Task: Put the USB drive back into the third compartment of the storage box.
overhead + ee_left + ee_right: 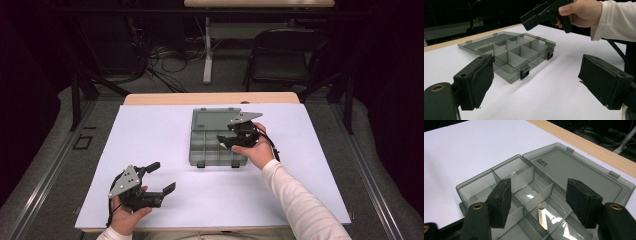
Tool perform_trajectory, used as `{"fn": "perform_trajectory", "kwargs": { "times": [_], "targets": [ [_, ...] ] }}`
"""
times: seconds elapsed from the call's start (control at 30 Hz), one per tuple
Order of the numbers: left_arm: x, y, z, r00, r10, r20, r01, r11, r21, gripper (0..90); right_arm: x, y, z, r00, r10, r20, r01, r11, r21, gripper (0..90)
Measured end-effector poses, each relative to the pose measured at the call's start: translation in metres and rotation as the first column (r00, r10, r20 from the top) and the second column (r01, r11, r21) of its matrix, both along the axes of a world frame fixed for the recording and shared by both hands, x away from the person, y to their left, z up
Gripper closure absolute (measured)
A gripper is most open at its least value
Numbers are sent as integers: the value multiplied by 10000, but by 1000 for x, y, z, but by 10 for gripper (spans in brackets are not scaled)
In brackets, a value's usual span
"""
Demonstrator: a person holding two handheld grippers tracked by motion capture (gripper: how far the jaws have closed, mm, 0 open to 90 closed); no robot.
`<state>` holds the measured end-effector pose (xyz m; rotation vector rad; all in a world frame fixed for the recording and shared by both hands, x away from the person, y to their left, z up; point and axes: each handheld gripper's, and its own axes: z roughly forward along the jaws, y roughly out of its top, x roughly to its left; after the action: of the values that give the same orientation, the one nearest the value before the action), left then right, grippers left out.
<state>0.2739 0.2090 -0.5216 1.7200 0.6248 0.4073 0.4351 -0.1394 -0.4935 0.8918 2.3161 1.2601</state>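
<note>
Now your right gripper [235, 134] hovers, jaws apart and bare, over compartment box [210, 150] holding small metal piece [542, 219]; your left gripper [161, 176], jaws wide, near table's front-left corner.

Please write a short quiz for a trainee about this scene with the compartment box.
1. True or false: the lid of the compartment box is open.
2. What lies in the compartment under the right claw? A) a coin B) a small flat metal piece C) a screw
3. Which claw rests near the table's front edge, away from the box?

Key:
1. True; the lid lies flat behind the box.
2. B
3. The left claw, its jaws apart with nothing between them.
</note>
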Motion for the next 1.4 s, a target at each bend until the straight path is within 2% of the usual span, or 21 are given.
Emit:
{"fn": "perform_trajectory", "kwargs": {
  "times": [0.17,0.27,0.37,0.47,0.8,1.0,1.3,1.4],
  "targets": [
    [1,0,0,10000,-21,-11,21,10000,-25,123,-7,-5,5,9988,-444,207,442,9990,73,263],
    [1,-1,0,10000,-33,-27,33,10000,-3,123,-12,-9,9,9979,-624,158,616,9972,428,238],
    [2,-1,0,10000,-22,-47,22,10000,-9,123,-17,-10,11,9976,-672,156,659,9952,719,186],
    [1,0,-1,9999,-32,-131,32,10000,2,122,-25,-12,13,9981,-614,103,604,9949,809,157],
    [1,0,-1,9999,12,-148,-13,10000,-51,121,-50,-20,18,9973,-690,242,645,9859,1546,145],
    [2,0,-1,9999,64,-130,-65,10000,-61,119,-69,-31,21,9956,-738,578,630,9835,1693,146],
    [2,-1,-1,9998,144,-128,-145,9999,-85,113,-95,-51,19,9935,-926,659,773,9756,2055,146],
    [2,-1,-1,9998,170,-122,-171,9998,-73,112,-104,-57,16,9930,-978,655,834,9774,1941,146]
  ]
}}
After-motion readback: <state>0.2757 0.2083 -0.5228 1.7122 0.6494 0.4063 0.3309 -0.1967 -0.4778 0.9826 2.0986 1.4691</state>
